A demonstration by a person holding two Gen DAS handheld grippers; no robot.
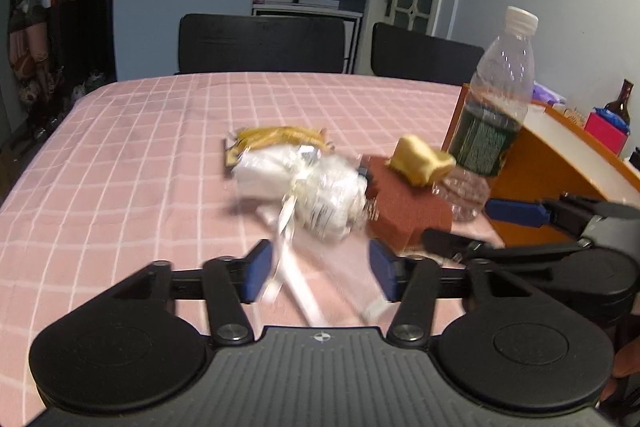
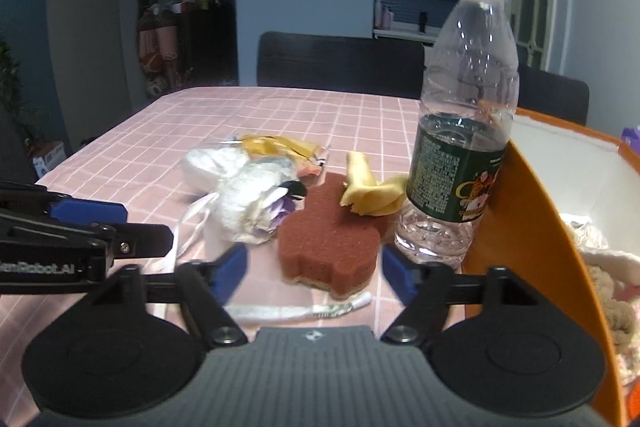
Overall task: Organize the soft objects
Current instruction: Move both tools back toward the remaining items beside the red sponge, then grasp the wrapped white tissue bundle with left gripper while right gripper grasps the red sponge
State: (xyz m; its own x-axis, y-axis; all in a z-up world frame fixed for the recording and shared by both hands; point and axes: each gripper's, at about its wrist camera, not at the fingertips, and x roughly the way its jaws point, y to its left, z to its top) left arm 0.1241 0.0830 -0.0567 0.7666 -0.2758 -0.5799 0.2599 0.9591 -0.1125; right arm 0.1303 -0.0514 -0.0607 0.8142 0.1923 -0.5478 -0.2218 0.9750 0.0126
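In the left wrist view my left gripper [image 1: 322, 275] stands open low over the pink checked tablecloth [image 1: 140, 147]. Loose white straps [image 1: 296, 279] trail between its blue pads, untouched. Just ahead lies a crumpled white bag bundle [image 1: 328, 195], blurred, with a yellow packet [image 1: 280, 137] behind it. In the right wrist view my right gripper [image 2: 314, 273] is open, and a brown sponge [image 2: 328, 239] lies just ahead between its fingers, not pressed. A yellow foam piece [image 2: 368, 191] rests on the sponge's far end. The left gripper [image 2: 144, 225] shows at the left edge.
A clear plastic bottle [image 2: 464, 131] with a green label stands upright by the sponge, against an orange box [image 2: 520, 211] holding knitted soft things [image 2: 600, 267]. A white cord [image 2: 300, 311] lies under the right gripper. Two black chairs [image 1: 260, 43] stand behind the table.
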